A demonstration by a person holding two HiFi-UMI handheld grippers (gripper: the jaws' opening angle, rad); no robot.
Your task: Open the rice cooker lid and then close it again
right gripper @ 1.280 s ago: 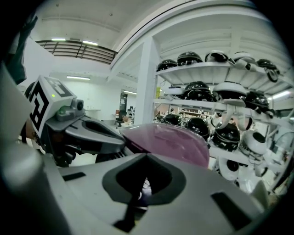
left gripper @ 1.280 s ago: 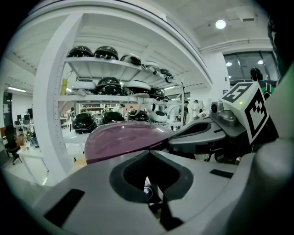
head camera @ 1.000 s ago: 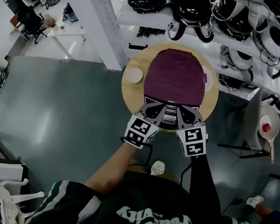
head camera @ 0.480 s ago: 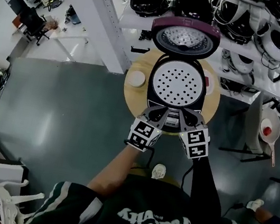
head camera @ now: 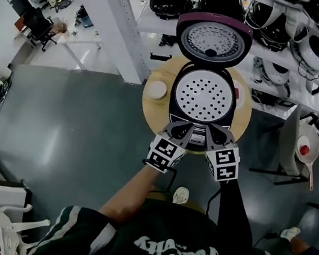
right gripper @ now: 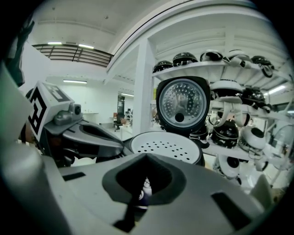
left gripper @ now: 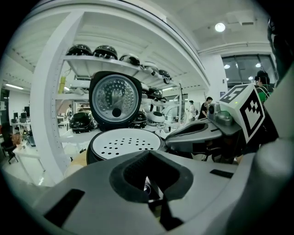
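The dark rice cooker (head camera: pixel 199 122) stands on a round wooden table (head camera: pixel 150 109). Its maroon lid (head camera: pixel 213 38) is swung up and back, showing the metal inner plate. A white perforated tray (head camera: pixel 205 95) covers the pot. My left gripper (head camera: pixel 184 132) and right gripper (head camera: pixel 213 136) sit side by side at the cooker's front panel, both shut with nothing held. The left gripper view has the lid (left gripper: pixel 115 98) above the tray (left gripper: pixel 124 142), beyond my shut left gripper (left gripper: pixel 150 181). From my shut right gripper (right gripper: pixel 143 192), the lid (right gripper: pixel 183 104) and tray (right gripper: pixel 165 146) lie just ahead.
A small white bowl (head camera: pixel 157 88) sits on the table left of the cooker. White shelving (head camera: pixel 166 18) with several other cookers stands right behind the table. A chair (head camera: pixel 293 147) holding a plate stands at the right. Grey floor surrounds the table.
The lid, shut one second ago, has sprung open and swung fully back. Both grippers have kept their place at the front panel.
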